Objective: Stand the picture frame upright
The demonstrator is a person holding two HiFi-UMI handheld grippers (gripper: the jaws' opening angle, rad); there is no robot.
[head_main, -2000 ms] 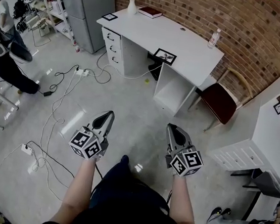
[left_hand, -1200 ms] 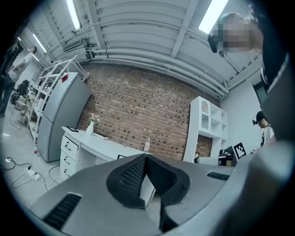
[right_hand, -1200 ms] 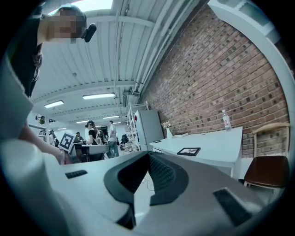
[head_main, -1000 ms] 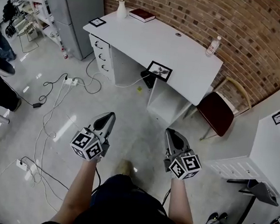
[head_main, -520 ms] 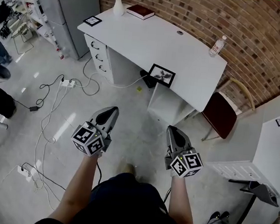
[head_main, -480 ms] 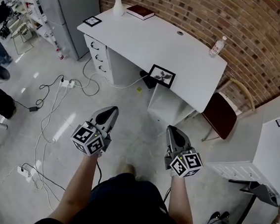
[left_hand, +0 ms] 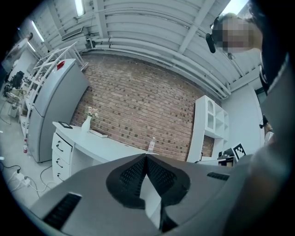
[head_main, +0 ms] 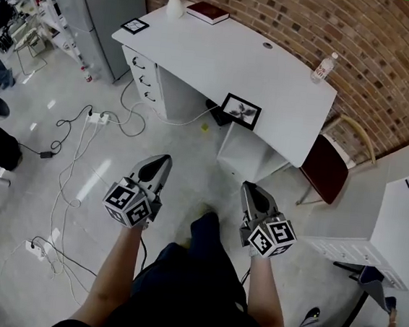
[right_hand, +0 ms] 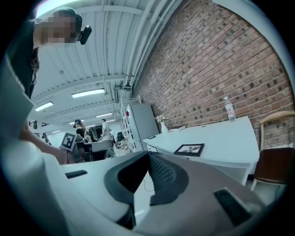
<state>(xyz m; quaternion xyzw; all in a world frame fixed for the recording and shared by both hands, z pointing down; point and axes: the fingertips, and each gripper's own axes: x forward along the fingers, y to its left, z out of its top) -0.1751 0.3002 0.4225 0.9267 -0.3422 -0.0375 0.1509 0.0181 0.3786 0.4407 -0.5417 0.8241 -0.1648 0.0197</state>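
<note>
Currently, left claw point(head_main: 161, 163) closed and empty over the floor, picture frame point(head_main: 240, 111) lying flat at the white surface's point(head_main: 202, 50) near edge, right claw point(head_main: 250, 189) closed, holding nothing, water bottle point(head_main: 324, 66) by the brick wall.

The picture frame point(head_main: 241, 111) holds an indistinct, tiny image.

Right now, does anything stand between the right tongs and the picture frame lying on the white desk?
Nothing visible does. Only bare floor separates the right tongs from the white desk, and the picture frame lies flat at its near edge, unobstructed.
</note>
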